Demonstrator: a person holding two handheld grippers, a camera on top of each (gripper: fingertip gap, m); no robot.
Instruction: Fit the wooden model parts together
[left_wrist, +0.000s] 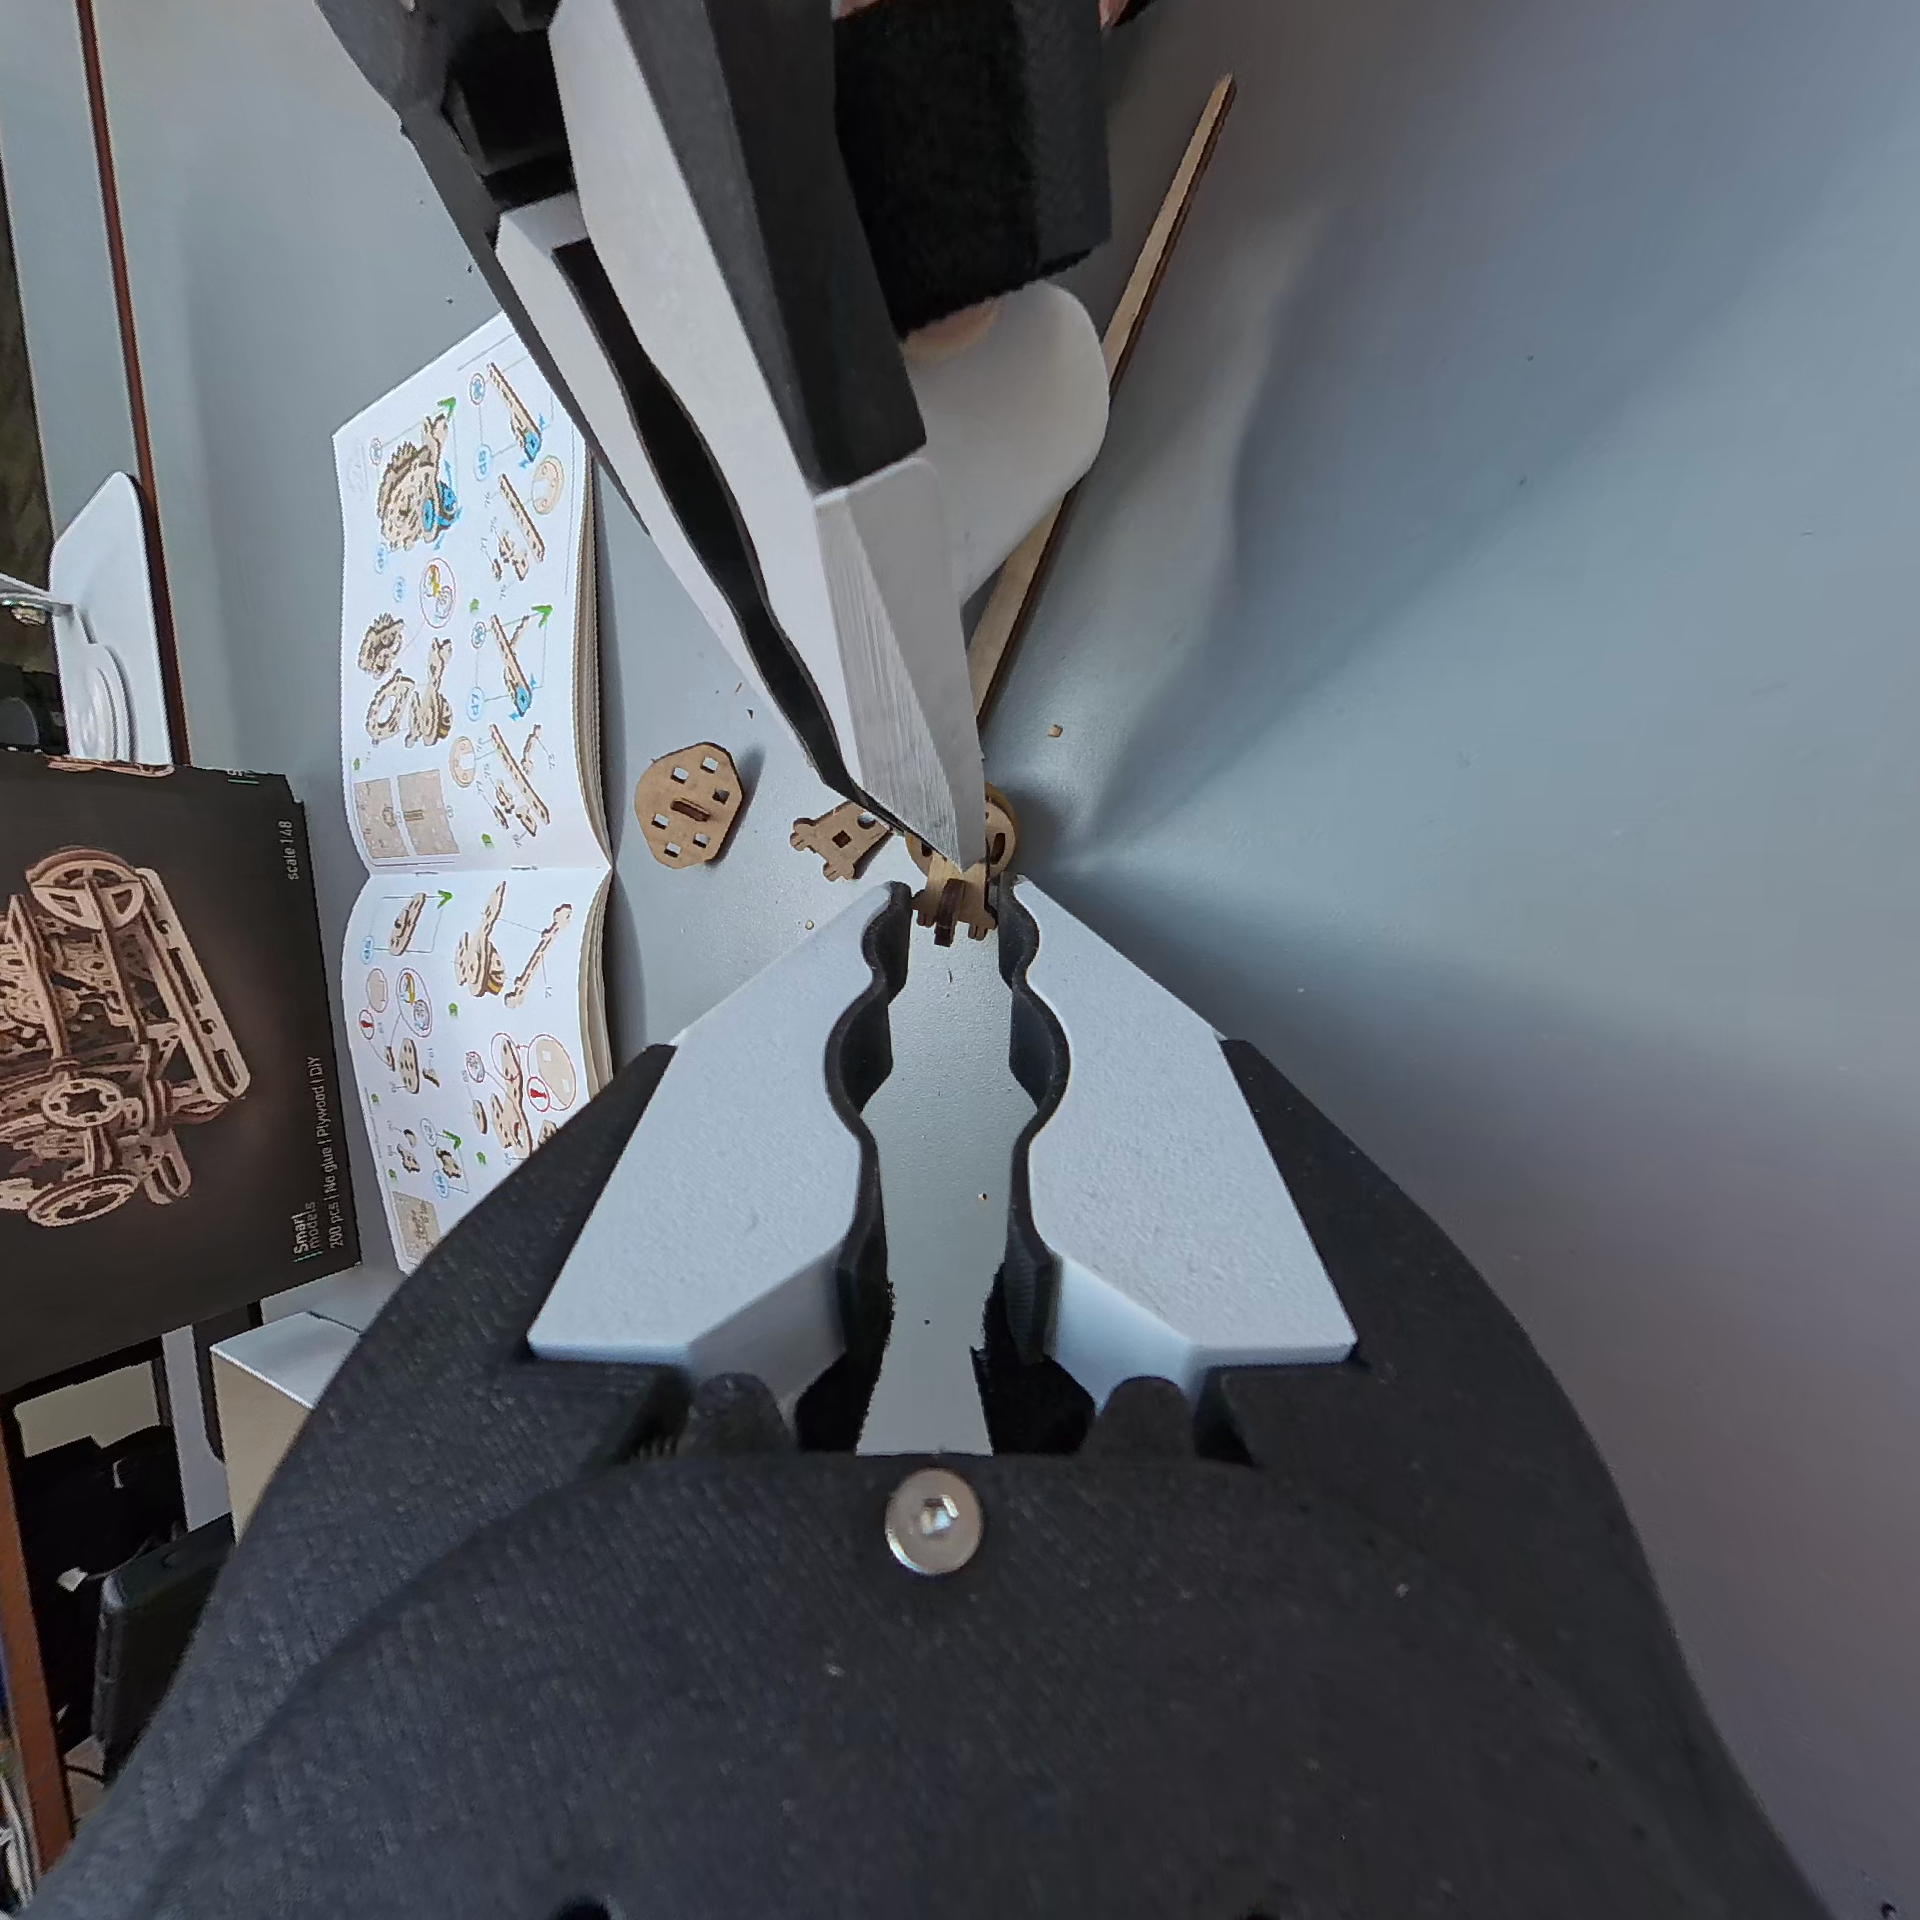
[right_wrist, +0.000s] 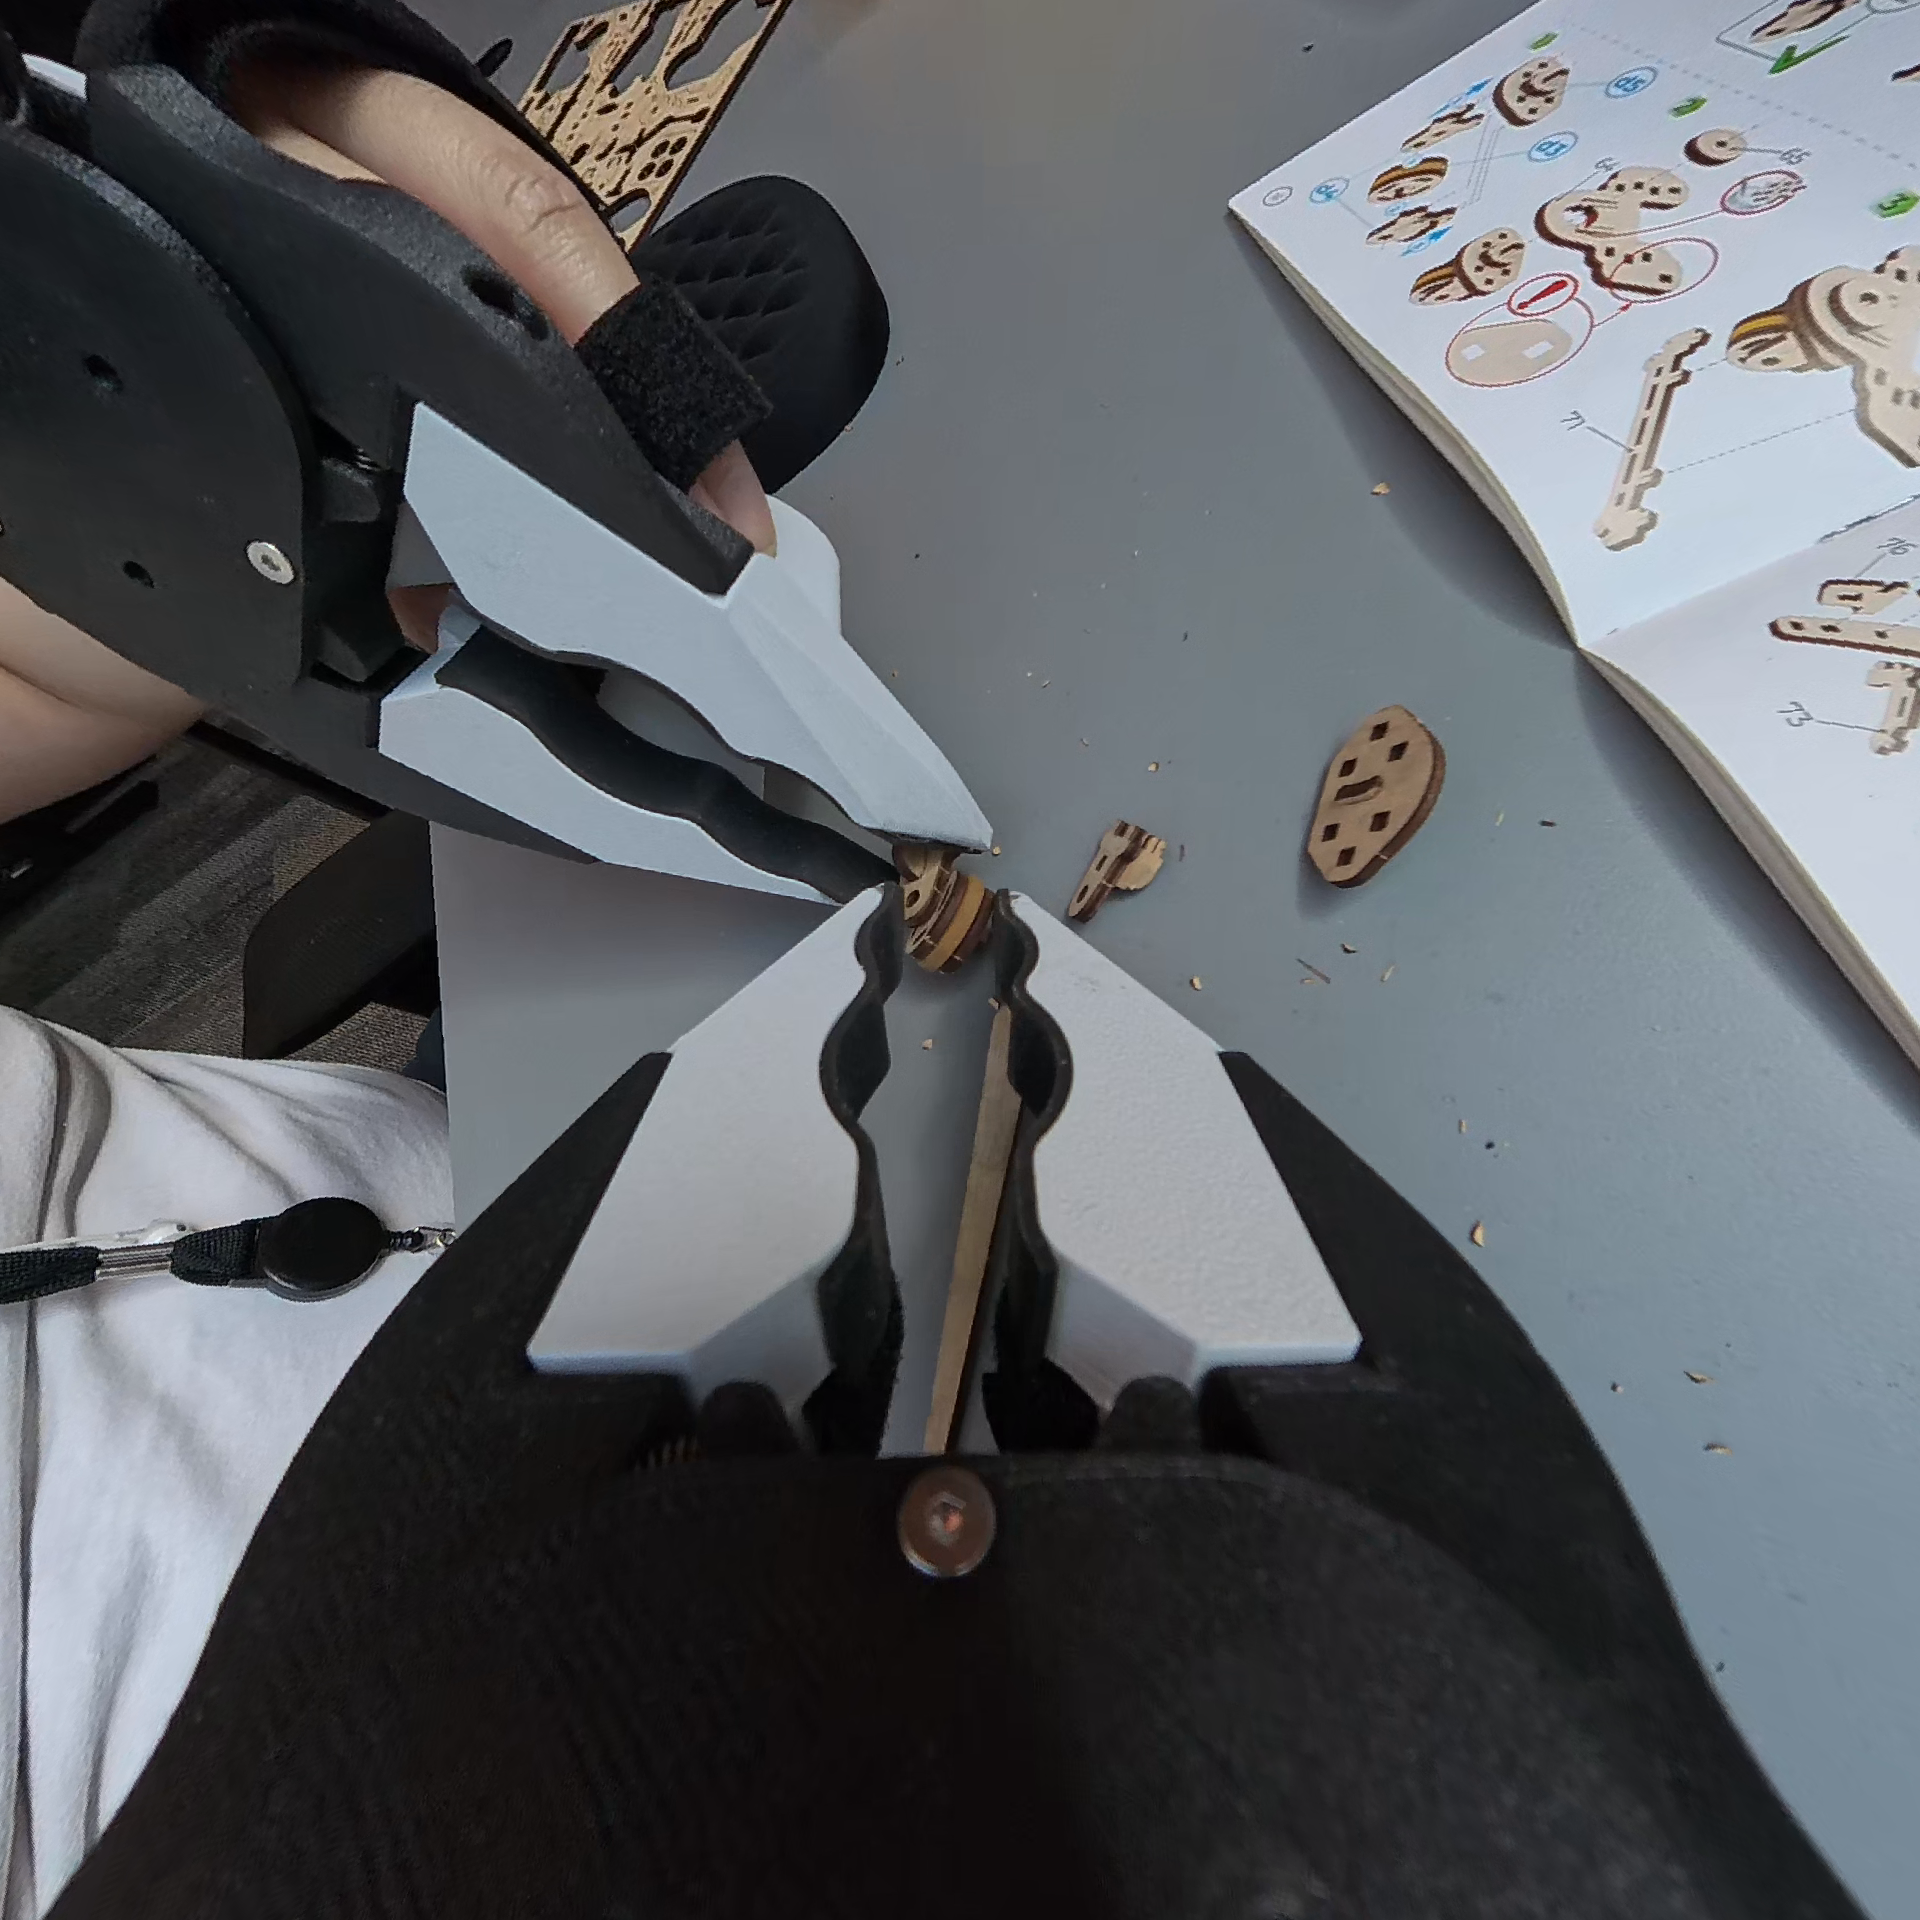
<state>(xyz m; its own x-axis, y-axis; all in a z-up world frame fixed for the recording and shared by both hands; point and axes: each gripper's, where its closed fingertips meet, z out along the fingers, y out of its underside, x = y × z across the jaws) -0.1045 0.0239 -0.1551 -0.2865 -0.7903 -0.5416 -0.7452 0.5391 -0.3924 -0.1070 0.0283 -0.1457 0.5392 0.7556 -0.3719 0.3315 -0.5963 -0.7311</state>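
Observation:
My left gripper (left_wrist: 951, 896) is shut on a small notched wooden part (left_wrist: 954, 906). My right gripper (right_wrist: 940, 912) is shut on a round layered wooden disc (right_wrist: 951, 927). The two held pieces touch tip to tip just above the grey table (right_wrist: 1195, 520). In the left wrist view the right gripper (left_wrist: 951, 847) comes down from the top with the disc (left_wrist: 1000, 823) behind its tips. In the right wrist view the left gripper (right_wrist: 935, 847) reaches in from the upper left, a hand on it. How deep the pieces are seated is hidden by the fingertips.
An oval wooden plate with square holes (right_wrist: 1377, 795) and a small bracket piece (right_wrist: 1117, 868) lie right of the grippers. An open instruction booklet (right_wrist: 1662, 364) lies beyond them. The kit box (left_wrist: 145, 1039) stands farther off. A cut plywood sheet (right_wrist: 634, 94) and a thin wood strip (right_wrist: 977, 1226) lie nearby. Wood chips are scattered. The table edge (right_wrist: 442, 987) is at the person's body. My left and right fingertips are right by each other.

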